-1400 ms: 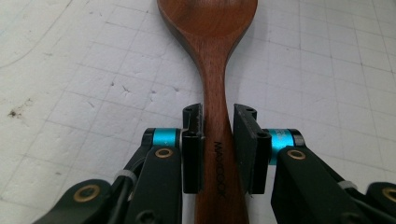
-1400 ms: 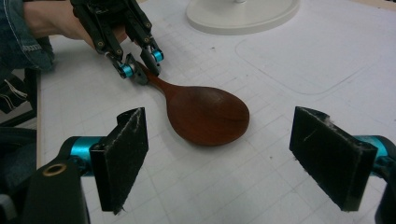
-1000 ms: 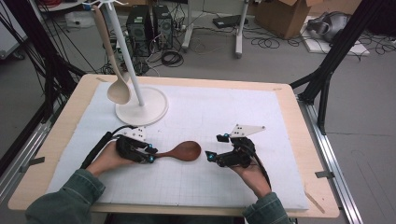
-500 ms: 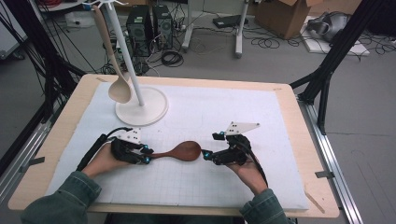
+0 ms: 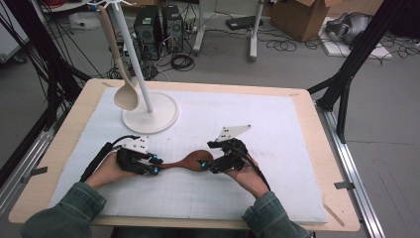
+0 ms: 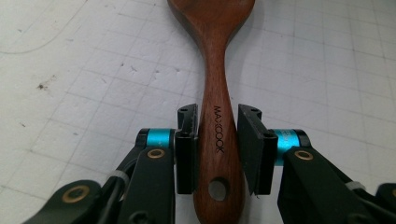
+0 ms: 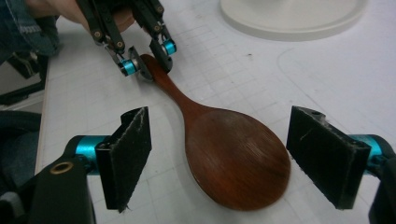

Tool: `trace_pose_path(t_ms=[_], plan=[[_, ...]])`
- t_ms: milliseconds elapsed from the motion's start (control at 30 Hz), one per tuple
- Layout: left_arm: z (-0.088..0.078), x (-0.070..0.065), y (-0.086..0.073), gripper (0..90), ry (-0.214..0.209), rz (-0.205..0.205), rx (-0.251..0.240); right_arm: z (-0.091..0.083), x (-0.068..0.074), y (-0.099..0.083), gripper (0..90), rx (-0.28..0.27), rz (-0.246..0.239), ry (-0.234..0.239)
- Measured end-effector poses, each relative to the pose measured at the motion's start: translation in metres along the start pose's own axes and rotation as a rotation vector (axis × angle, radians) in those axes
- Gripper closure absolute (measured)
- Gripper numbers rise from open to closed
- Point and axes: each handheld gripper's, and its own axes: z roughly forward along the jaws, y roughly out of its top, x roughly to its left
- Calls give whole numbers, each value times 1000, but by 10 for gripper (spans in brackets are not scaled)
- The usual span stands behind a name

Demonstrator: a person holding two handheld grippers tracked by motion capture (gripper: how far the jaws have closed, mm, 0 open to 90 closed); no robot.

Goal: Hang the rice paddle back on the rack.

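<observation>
With the left tongs (image 5: pixel 154 164), grasping the handle end of the dark wooden spoon (image 5: pixel 183 162), pads sitting snug against both sides of the handle just above its hanging hole (image 6: pixel 216 189), as far as the left gripper view is showing. With the right tongs (image 5: pixel 208 161), straddling the spoon's bowl (image 7: pixel 236 161) with jaws released and standing wide, pads (image 7: pixel 126 156) staying clear of the wood on either side while just having been narrowing a little. Judging progress as early. Seeing the spoon lying flat on the white gridded mat (image 5: pixel 277 139) at the near middle of the counter (image 5: pixel 62 148), bowl pointing toward the right hand, handle toward the left, and not yet lifting. Counting one grip as done, then, and the second as being lined up but not made. Leaving to do, most likely: pinching the bowl, or sliding along to the neck for a firmer hold, then raising the spoon and passing it across. Noting the white hanging stand (image 5: pixel 151 116) at the far left of the mat, with a pale wooden spoon (image 5: pixel 124 94) already dangling from its top, well apart from both hands. Taking that as the probable destination, and the hole in the handle as the way of hooking on, so treating the carrying and hanging as wholly outstanding.
</observation>
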Motion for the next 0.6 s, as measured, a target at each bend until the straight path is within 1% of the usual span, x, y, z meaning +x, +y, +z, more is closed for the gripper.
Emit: trace_pose_path(t_ms=[67, 133, 167, 200, 233, 300, 333, 367, 433, 533, 567, 600], plan=[[-1, 0, 2, 692, -1, 12, 0, 6, 1, 1, 225, 19, -11, 8], [0, -1, 3, 692, -8, 9, -8, 12, 1, 2, 229, 35, -20, 23], [0, -1, 4, 693, -12, 16, 3, 15, 1, 2, 231, 42, -20, 27], [1, -2, 4, 693, -15, 18, 1, 17, 2, 2, 232, 52, -16, 31], [2, -2, 5, 693, -20, 22, -1, 20, 2, 3, 235, 57, -23, 35], [4, -4, 6, 693, -26, 28, 4, 24, 2, 3, 240, 70, -25, 44], [4, -4, 7, 693, -30, 32, 11, 26, 2, 3, 246, 73, -37, 50], [5, -5, 8, 693, -33, 33, 6, 28, 3, 3, 250, 76, -41, 58], [6, -7, 12, 693, -40, 49, 11, 31, 4, 3, 259, 92, -52, 67], [8, -9, 16, 693, -50, 56, 2, 35, 5, 3, 276, 110, -64, 83], [9, -9, 18, 693, -54, 57, 7, 37, 5, 3, 283, 114, -73, 90], [10, -11, 19, 693, -53, 58, 11, 38, 7, 3, 283, 122, -69, 97]])
